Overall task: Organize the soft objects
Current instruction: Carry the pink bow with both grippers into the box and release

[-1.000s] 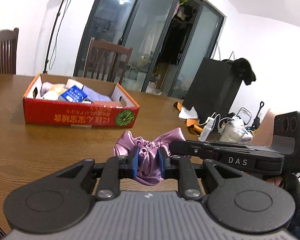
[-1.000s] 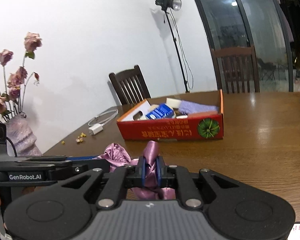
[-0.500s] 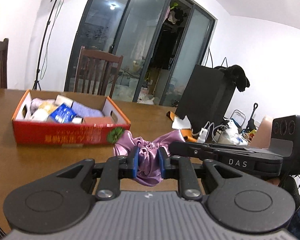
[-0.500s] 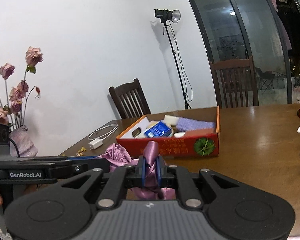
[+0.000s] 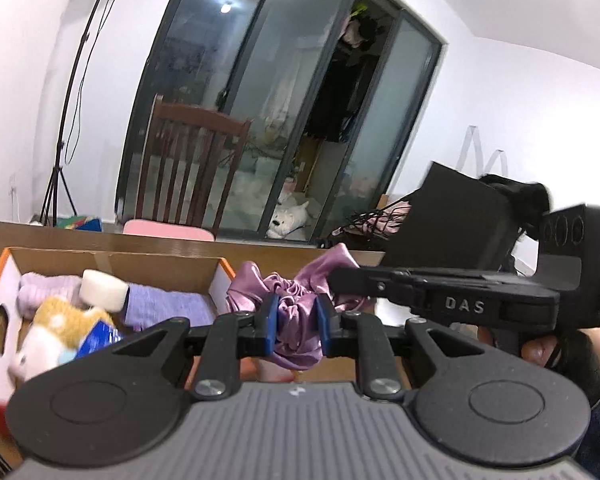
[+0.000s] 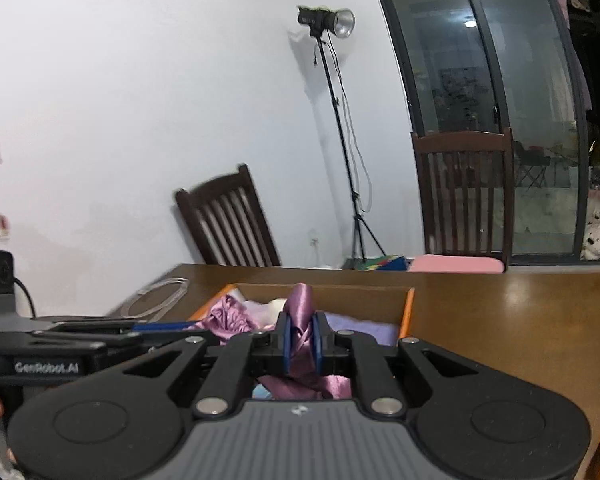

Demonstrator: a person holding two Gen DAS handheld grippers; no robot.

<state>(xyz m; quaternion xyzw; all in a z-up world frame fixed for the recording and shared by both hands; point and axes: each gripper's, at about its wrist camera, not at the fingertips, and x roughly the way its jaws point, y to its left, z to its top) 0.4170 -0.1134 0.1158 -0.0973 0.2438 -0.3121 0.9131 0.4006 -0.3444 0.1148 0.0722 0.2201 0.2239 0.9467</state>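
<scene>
A shiny purple satin scrunchie [image 5: 296,320] is held in the air between both grippers. My left gripper [image 5: 297,326] is shut on its bunched middle. My right gripper [image 6: 299,340] is shut on one satin tail of the scrunchie [image 6: 300,320]. The right gripper's body [image 5: 452,300] reaches in from the right in the left wrist view. Just below and ahead is an open red-orange cardboard box [image 5: 112,258] on the wooden table [image 6: 520,312]. It holds a purple cloth [image 5: 164,308], a plush toy [image 5: 56,328], a white foam block [image 5: 102,290] and a blue packet [image 5: 100,338].
Two dark wooden chairs [image 6: 228,220] [image 6: 466,192] stand at the table's far side, one with a pink seat cushion [image 6: 456,264]. A light stand [image 6: 340,128] rises by the wall. A white cable [image 6: 160,300] lies left of the box. A black case [image 5: 452,220] sits right.
Both grippers have carried the scrunchie forward and up to the box. The box now fills the near view, directly under the scrunchie. Both grips are unchanged.
</scene>
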